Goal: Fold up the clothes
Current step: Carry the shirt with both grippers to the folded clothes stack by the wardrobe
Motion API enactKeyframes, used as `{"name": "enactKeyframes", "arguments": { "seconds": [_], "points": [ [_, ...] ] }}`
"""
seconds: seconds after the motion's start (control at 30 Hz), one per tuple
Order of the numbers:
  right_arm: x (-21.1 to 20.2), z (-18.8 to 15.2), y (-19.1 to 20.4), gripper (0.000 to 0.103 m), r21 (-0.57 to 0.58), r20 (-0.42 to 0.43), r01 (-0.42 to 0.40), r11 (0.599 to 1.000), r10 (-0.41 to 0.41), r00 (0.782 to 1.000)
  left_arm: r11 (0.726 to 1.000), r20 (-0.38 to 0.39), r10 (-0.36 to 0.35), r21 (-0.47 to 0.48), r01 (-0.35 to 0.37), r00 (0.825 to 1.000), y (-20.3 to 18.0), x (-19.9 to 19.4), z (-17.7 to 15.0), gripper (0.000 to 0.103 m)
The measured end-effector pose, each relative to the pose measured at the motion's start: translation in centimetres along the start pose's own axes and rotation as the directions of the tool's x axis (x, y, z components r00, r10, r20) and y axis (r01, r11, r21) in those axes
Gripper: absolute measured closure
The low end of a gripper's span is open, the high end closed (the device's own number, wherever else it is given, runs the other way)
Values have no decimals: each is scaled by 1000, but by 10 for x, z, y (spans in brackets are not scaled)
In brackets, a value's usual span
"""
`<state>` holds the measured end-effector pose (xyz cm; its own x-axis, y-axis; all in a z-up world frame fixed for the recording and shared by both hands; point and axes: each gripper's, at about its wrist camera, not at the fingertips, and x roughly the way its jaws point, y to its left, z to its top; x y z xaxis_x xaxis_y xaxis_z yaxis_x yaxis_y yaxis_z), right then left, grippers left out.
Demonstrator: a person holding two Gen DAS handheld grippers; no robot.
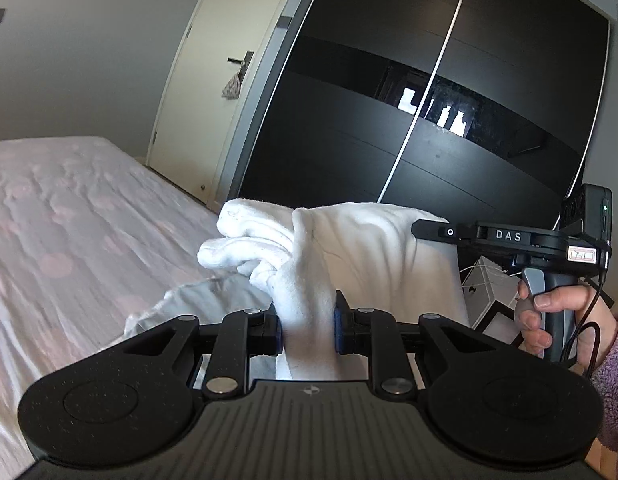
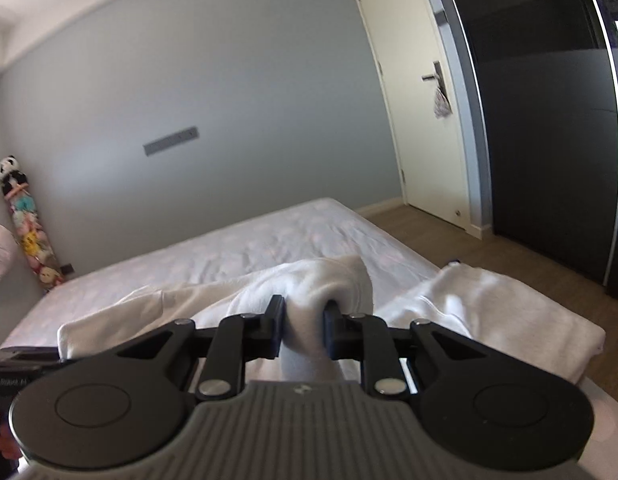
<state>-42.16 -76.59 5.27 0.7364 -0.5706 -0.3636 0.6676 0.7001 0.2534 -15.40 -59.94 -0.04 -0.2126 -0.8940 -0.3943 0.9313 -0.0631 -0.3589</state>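
A white garment (image 1: 349, 240) hangs bunched above the bed. My left gripper (image 1: 308, 330) is shut on a thick fold of it, the cloth squeezed between the blue pads. In the left wrist view the other gripper (image 1: 425, 229) comes in from the right, held by a hand (image 1: 549, 320), its tip against the cloth's right edge. In the right wrist view my right gripper (image 2: 304, 326) is shut on a rolled fold of the same white garment (image 2: 489, 308), which spreads left and right over the bed (image 2: 289, 240).
The bed (image 1: 69, 220) has a pale pink patterned sheet. A dark sliding wardrobe (image 1: 449, 80) and a cream door (image 1: 213, 80) stand behind. Wooden floor (image 2: 489, 248) runs beside the bed. A stuffed-toy column (image 2: 25, 220) leans in the far left corner.
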Motion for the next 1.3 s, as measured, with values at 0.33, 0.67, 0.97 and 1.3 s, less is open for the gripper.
{"name": "enactKeyframes", "arguments": {
  "seconds": [0.33, 0.67, 0.97, 1.3],
  "points": [
    [126, -9, -4, 81, -21, -230, -64, 998, 57, 972, 985, -131, 90, -137, -108, 987, 71, 42, -3, 84],
    [194, -8, -29, 72, 157, -512, -47, 986, 122, 850, 938, -244, -9, -338, -76, 970, 137, 76, -15, 79],
    [228, 11, -57, 36, 410, -584, 39, 911, 229, 779, 898, -270, -100, -439, -30, 958, 170, 86, -9, 61],
    [270, 13, -49, 70, 346, -652, 69, 936, 187, 734, 904, -275, -116, -428, -14, 955, 177, 107, 0, 83]
  ]
}}
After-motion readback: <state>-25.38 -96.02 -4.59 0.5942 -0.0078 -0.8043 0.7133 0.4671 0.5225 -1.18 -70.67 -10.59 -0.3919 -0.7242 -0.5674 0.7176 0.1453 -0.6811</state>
